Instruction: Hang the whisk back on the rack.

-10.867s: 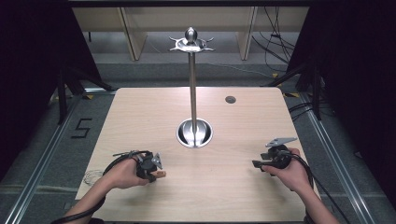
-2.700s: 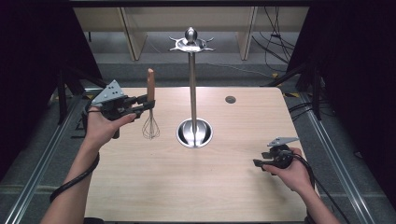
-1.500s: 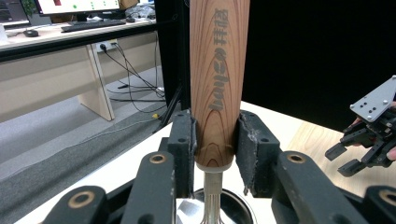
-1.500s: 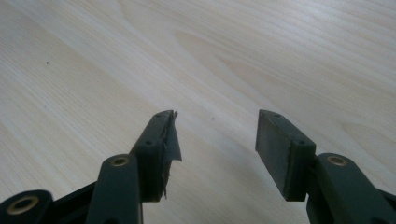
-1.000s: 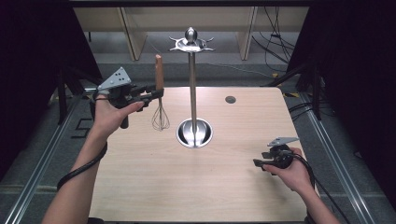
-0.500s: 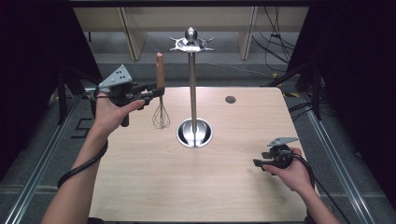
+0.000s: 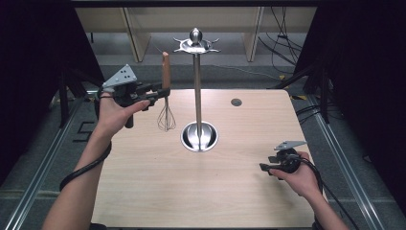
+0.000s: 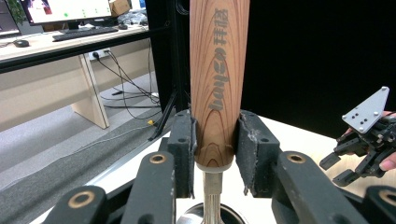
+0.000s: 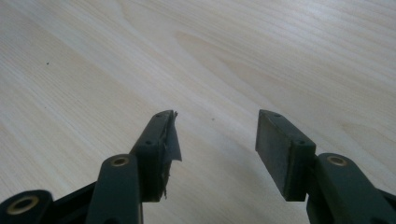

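Note:
A whisk [image 7: 166, 86] with a wooden handle [image 8: 217, 79] and wire loops hangs upright above the table's left side. My left gripper [image 7: 162, 92] is shut on the lower part of that handle, its pads [image 8: 185, 148] pressing both sides. Just to its right stands a metal utensil stand [image 7: 197, 86] with a round base and hooked top. My right gripper [image 7: 264, 167] rests low at the table's right front, open, with bare wood between its jaws [image 9: 215, 135]. In the left gripper view the right gripper [image 8: 369, 149] shows far off at the right.
The wooden table [image 7: 158, 191] has a small dark round hole [image 7: 236, 102] at its back right. Metal rails run along both sides of the table. Shelving and cables lie beyond the far edge.
The left gripper picked up the whisk from the left side, raised it, and has carried it slightly right toward the stand. The right gripper has stayed still.

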Available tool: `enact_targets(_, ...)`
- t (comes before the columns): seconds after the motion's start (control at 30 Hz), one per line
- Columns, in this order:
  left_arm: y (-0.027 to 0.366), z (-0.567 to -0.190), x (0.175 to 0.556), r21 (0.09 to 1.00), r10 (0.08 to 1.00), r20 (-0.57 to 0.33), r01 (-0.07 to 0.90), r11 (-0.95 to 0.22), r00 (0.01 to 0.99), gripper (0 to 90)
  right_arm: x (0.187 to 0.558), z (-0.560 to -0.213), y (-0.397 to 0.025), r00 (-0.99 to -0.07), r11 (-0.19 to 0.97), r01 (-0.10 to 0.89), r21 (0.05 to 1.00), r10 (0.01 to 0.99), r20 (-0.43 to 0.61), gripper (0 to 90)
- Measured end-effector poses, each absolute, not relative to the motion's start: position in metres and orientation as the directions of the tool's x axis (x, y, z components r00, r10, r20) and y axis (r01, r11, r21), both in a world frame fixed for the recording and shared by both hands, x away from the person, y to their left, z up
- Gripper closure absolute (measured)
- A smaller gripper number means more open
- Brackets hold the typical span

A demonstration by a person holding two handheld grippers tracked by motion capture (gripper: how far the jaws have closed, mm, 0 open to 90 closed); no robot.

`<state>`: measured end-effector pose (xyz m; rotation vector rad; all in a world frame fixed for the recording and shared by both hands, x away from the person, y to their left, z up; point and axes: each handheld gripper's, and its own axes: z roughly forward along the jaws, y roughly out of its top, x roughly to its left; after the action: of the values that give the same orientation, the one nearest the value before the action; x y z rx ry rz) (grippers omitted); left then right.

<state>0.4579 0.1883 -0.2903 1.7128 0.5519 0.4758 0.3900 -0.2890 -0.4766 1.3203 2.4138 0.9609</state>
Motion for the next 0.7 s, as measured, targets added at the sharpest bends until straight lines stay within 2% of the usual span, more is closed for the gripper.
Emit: enact_targets(0.7,0.1863,-0.2839,0.4649,0.978,0.582,0.008,0.116,-0.176,0.813,68.3,0.3901,-0.4769,-0.2888,-0.569,0.383,0.668,0.638,0.815,0.107,47.8)
